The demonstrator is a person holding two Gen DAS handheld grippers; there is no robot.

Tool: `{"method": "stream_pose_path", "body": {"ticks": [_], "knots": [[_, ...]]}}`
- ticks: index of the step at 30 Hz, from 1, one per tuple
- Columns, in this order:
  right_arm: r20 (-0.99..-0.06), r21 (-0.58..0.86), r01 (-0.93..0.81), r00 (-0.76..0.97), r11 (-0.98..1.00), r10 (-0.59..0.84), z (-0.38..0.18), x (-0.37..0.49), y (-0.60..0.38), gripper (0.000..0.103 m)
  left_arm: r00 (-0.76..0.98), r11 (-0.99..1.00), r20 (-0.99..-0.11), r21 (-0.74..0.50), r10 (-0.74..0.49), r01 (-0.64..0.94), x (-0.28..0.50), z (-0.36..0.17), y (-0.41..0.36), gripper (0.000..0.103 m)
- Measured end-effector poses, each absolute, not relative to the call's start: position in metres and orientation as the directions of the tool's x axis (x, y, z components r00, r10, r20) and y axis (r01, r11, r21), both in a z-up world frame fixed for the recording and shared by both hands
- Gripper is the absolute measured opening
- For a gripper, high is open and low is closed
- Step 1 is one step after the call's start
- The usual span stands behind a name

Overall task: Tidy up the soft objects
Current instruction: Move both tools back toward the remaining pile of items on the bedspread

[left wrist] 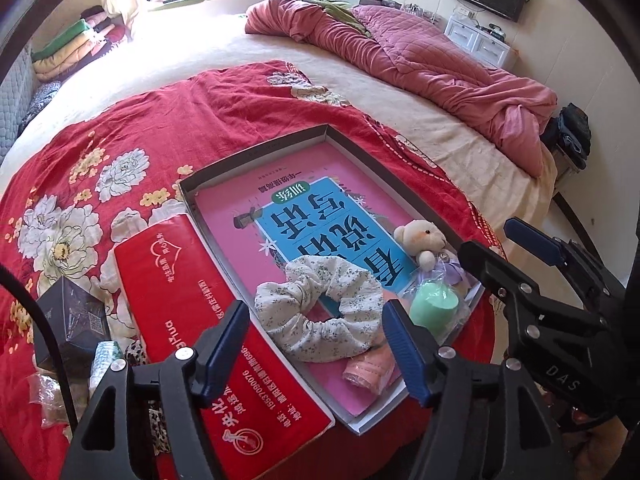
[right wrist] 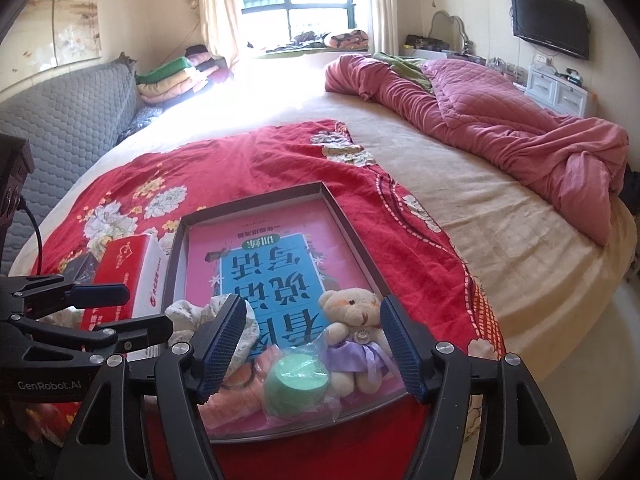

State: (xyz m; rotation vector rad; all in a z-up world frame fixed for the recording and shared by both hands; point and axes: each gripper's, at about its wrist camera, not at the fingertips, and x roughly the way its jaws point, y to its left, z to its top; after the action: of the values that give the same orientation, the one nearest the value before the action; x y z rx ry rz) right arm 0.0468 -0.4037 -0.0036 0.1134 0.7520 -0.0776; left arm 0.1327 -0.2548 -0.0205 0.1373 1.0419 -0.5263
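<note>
- Covering the near end of the bed is a red floral blanket, and a rumpled pink quilt lies along the bed's far right edge.
- Sitting on the blanket, a shallow grey tray holds a pink and blue book flat on its floor.
- A red box lies against the tray's left wall; a dark box sits at the blanket's near left.
- Floral scrunchie — on the book, by the tray's near left wall.
- Teddy bear in a lilac dress lies at the tray's near right corner.
- Green cylinder in clear wrap rests in front of the bear, touching it.
- A peach cloth roll lies at the tray's near edge.
- Left gripper: jaws wide, nothing pinched — above the scrunchie.
- Right gripper: jaws wide and empty, the bear and cylinder showing between its fingers.
</note>
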Motion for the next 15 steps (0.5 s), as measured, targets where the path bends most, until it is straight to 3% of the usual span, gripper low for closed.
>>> {"method": "stream_pose_path", "body": {"ticks": [15], "knots": [[-0.645, 0.02, 0.083, 0.763, 0.996, -0.051, 0.025, 0.041, -0.377, 0.074, 0.518, 0.896, -0.782, -0.113, -0.347, 0.43, 0.117, 0.028, -0.21, 0.074]]}}
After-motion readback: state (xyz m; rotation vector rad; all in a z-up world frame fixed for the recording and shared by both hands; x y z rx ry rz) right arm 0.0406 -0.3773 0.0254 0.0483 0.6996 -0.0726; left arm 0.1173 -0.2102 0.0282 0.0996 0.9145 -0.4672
